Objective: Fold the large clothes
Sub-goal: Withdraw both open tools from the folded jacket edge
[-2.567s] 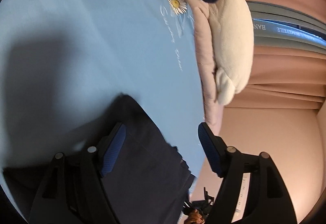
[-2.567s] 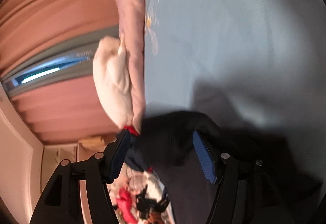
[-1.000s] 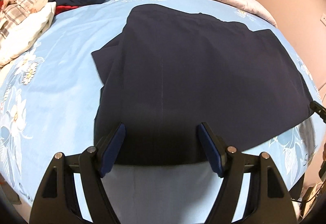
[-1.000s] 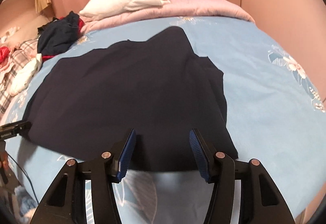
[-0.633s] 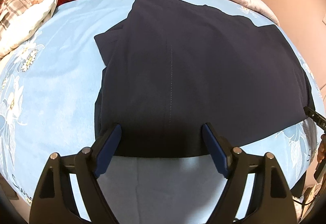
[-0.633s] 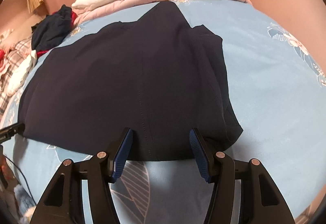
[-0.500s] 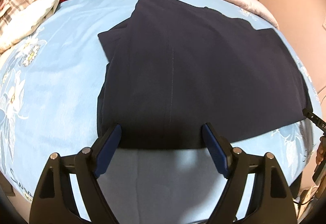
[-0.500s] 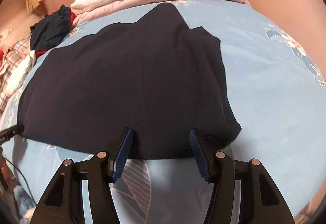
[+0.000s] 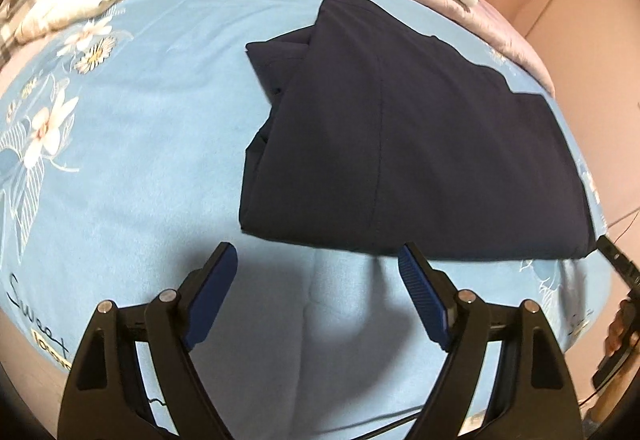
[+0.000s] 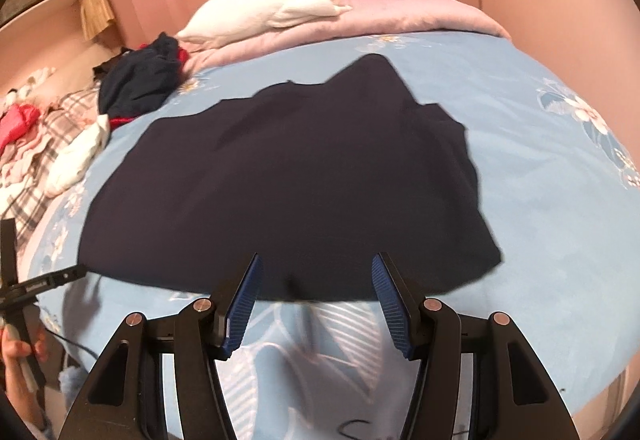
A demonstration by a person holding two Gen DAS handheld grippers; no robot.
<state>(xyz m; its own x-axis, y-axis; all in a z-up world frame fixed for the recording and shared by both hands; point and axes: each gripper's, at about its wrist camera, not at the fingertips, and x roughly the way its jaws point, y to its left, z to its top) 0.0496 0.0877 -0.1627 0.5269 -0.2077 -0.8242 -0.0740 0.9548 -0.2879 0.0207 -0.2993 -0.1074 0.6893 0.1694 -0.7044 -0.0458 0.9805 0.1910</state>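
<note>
A: Why is the dark garment (image 9: 420,143) spread flat on the blue bedsheet (image 9: 132,143)?

B: Probably laid out for its next fold.

A: And the grippers?

B: The left gripper (image 9: 316,292) and right gripper (image 10: 316,294) hover just short of the garment's near hem, jaws wide, holding nothing. Beyond the garment lies a white pillow (image 10: 272,13).

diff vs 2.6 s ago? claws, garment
Then both claws had dark cloth between their fingers, tilted sideways near the bed edge. Now the dark garment lies spread on the blue bedsheet, let go. The left claw and right claw are open and have pulled back toward the near edge, clear of the hem in the left view. The white pillow and clothes pile look unchanged.
</note>
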